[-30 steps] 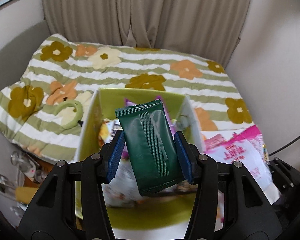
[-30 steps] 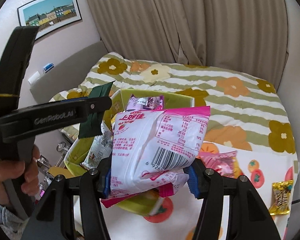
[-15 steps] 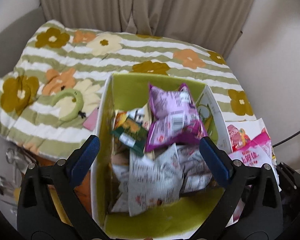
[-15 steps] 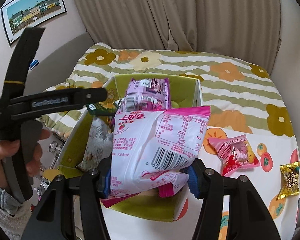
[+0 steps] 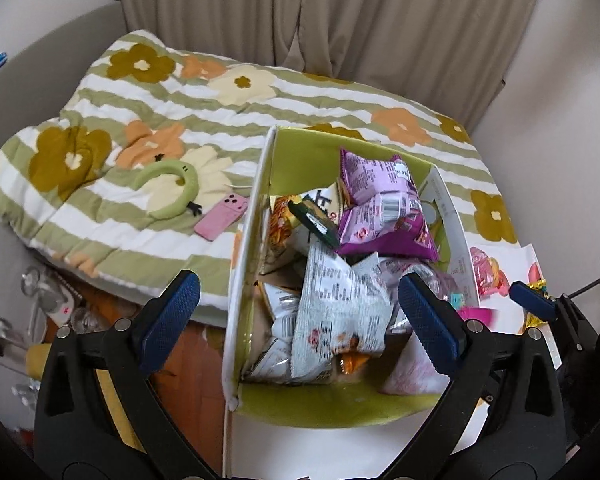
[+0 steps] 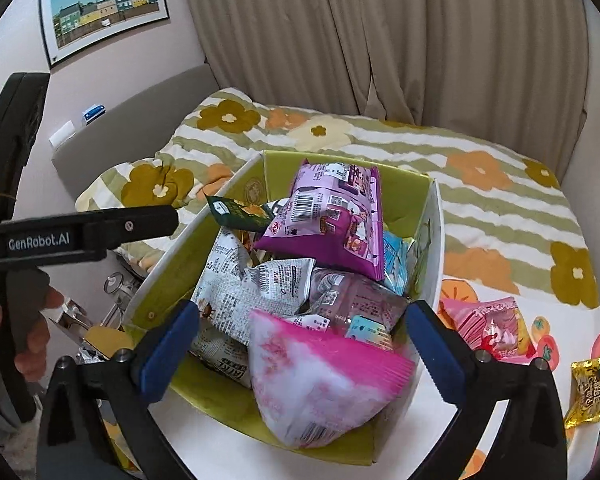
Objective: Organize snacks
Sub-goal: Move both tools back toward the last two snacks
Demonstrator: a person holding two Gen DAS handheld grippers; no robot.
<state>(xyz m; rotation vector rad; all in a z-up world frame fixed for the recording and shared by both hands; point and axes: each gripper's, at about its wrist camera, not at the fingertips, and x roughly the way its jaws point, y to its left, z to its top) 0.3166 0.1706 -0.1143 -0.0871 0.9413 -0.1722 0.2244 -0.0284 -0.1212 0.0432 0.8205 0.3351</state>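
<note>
Both tools now spread, empty: left tool (image 5: 296,312) shed dark green foil packet (image 5: 314,224), right tool (image 6: 300,340) pink-white plastic snack bag (image 6: 320,384), into lime-green cardboard box (image 6: 434,240); loose snacks remain on worktop

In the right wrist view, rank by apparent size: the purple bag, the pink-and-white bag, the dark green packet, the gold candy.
1. Pink-and-white bag, though it is nearest the camera, so the lead is unsure.
2. Purple bag, close behind.
3. Dark green packet, partly hidden.
4. Gold candy, similar to the packet.

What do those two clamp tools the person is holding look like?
Both are black plastic frames with silver screws. The left gripper and right gripper each carry two fingers faced with textured blue pads. The left one's side reads "GenRobot.AI" in white.
</note>
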